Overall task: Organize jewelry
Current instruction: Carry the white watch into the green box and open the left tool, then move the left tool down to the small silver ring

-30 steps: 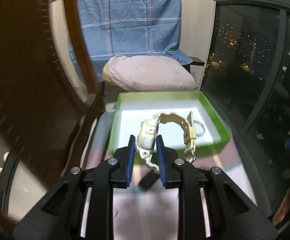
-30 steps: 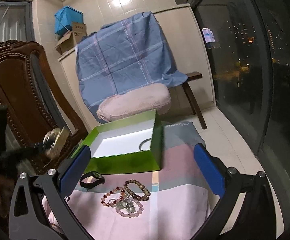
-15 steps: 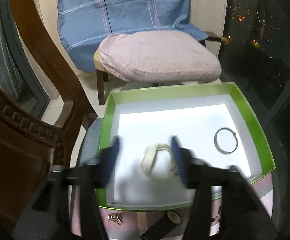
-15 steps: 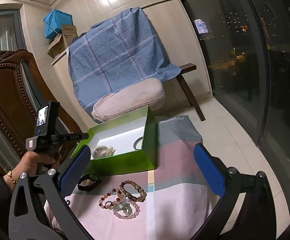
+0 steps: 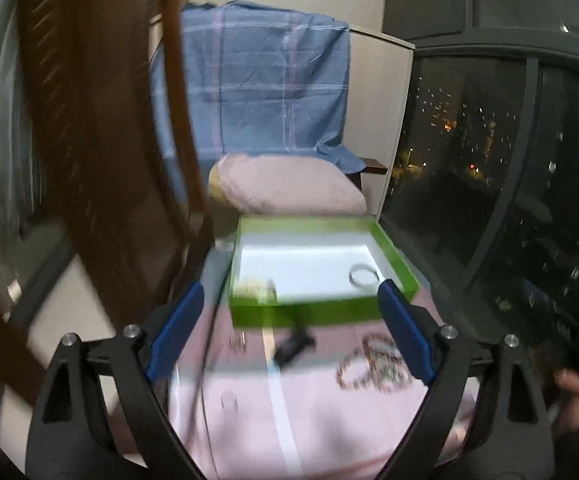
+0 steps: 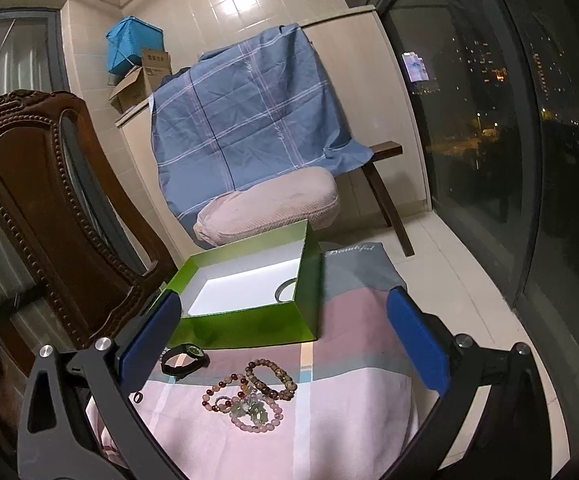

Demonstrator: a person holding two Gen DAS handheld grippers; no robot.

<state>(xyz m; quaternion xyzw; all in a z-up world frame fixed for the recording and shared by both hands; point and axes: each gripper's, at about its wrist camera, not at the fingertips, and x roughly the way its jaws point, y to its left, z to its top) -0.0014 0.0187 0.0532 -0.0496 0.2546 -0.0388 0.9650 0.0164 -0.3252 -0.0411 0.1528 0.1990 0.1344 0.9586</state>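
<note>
A green box (image 5: 313, 316) with a white floor stands at the back of the pink-clothed table (image 6: 329, 420). In its near left corner lies a cream watch (image 5: 255, 288), blurred, and a metal bangle (image 5: 363, 274) rests at the right. My left gripper (image 5: 290, 292) hangs before the box, its jaws opening, with nothing between them. A black watch (image 6: 183, 358) and several bead bracelets (image 6: 249, 392) lie on the cloth in front of the green box (image 6: 245, 328). My right gripper (image 6: 284, 298) stands open and empty above them.
A carved wooden chair (image 6: 37, 200) stands close on the left. Behind the box are a pink cushion (image 6: 269, 208) and a blue plaid cloth (image 6: 249, 120). Dark window glass (image 6: 489, 160) runs along the right. A hand (image 5: 573, 392) shows low right.
My left gripper carried the cream watch over the box, opened and let it go inside, then drew back from the box. The right gripper has stayed put.
</note>
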